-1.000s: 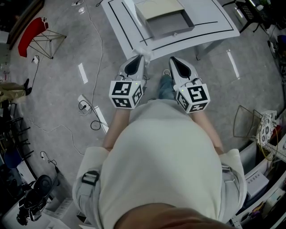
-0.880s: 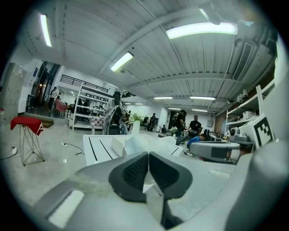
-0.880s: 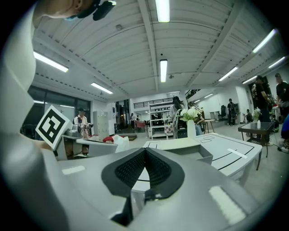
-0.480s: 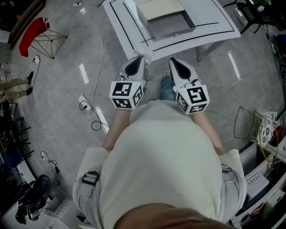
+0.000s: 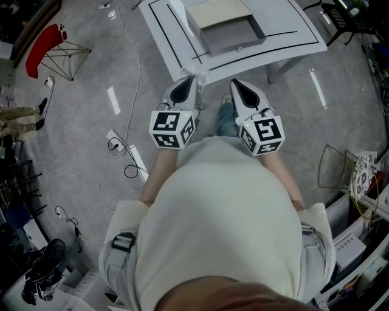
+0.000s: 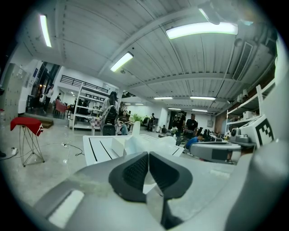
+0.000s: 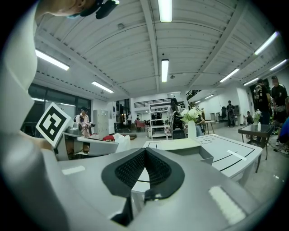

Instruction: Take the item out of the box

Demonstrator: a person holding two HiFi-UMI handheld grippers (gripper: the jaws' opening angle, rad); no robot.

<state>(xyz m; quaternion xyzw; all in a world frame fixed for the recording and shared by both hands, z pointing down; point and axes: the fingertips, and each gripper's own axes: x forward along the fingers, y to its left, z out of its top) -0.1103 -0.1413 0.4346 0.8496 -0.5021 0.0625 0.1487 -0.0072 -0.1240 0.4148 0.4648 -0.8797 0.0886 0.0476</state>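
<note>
An open grey box [image 5: 238,42] stands on the white table [image 5: 285,24], and a flat cream item [image 5: 216,11] lies at its far end. In the right gripper view the box [image 7: 198,155] is ahead to the right. Both grippers are held side by side at my chest, short of the table's near edge. My left gripper [image 5: 193,78] is shut, with a white crumpled piece [image 5: 197,71] pinched at its tips. That piece [image 6: 149,143] bulges just past the pads. My right gripper [image 5: 234,82] is shut, its pads [image 7: 156,169] together with nothing between them.
A red stool [image 5: 44,41] stands on the grey floor at the far left. Cables and a power strip [image 5: 115,141] lie left of my feet. A wire basket [image 5: 335,164] and cluttered shelving are at the right. People and racks stand far off across the hall.
</note>
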